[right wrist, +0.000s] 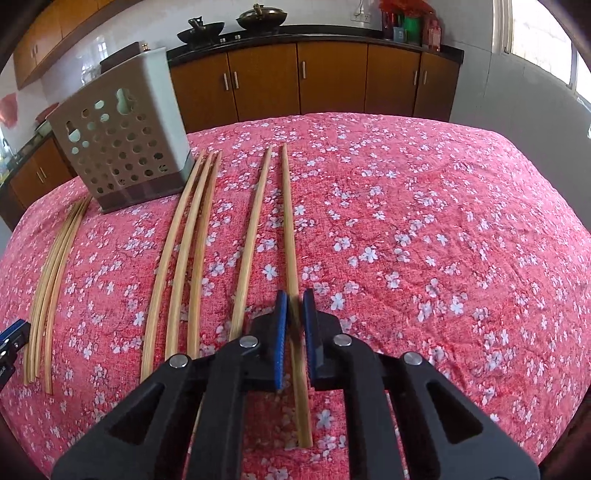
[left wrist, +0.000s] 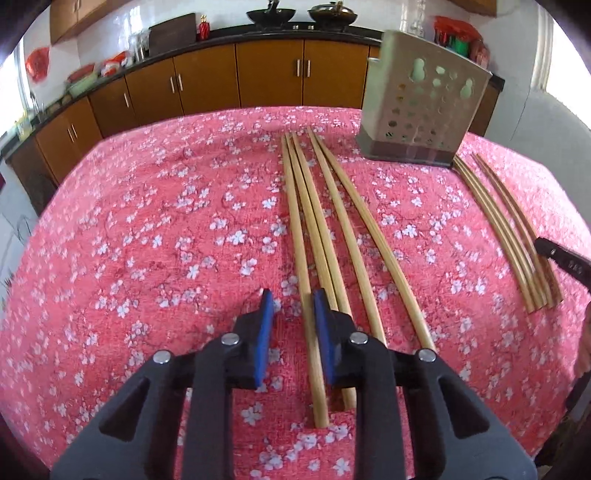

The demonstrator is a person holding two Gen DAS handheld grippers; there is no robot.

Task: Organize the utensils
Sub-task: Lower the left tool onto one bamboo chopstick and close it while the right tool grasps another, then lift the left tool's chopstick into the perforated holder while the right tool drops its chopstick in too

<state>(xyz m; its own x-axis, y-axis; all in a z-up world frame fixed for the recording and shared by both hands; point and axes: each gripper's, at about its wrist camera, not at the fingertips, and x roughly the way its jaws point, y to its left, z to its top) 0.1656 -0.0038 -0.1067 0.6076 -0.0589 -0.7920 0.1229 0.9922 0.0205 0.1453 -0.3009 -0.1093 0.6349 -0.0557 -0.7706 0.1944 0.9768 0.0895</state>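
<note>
1. Between the blue pads of the right gripper (right wrist: 293,301) runs the rightmost chopstick (right wrist: 289,221); the jaws stand narrowly apart with the stick in the slot. Whether the pads actually press on it, I cannot tell.
2. Between the blue pads of the left gripper (left wrist: 293,299) lies the leftmost chopstick (left wrist: 301,251) of the left group; these jaws are spread wider, with clear cloth showing on either side of the stick, so nothing is pinched.
3. Just beside that stick, in the left wrist view, four more chopsticks (left wrist: 343,229) lie on the cloth, roughly parallel and fanning toward the camera.
4. Left of the right gripper's stick, one single chopstick (right wrist: 251,236) lies near it, then a set of three (right wrist: 184,251) close together.
5. Farther out stands the perforated utensil holder (left wrist: 421,107), upright on the table, its base just beside the far tips of the three; no chopsticks show inside it.
6. All of it rests on a pink floral tablecloth (right wrist: 424,240).
7. Behind the table runs a counter with brown cabinets (right wrist: 332,77) and two dark woks (left wrist: 271,14) on top.
</note>
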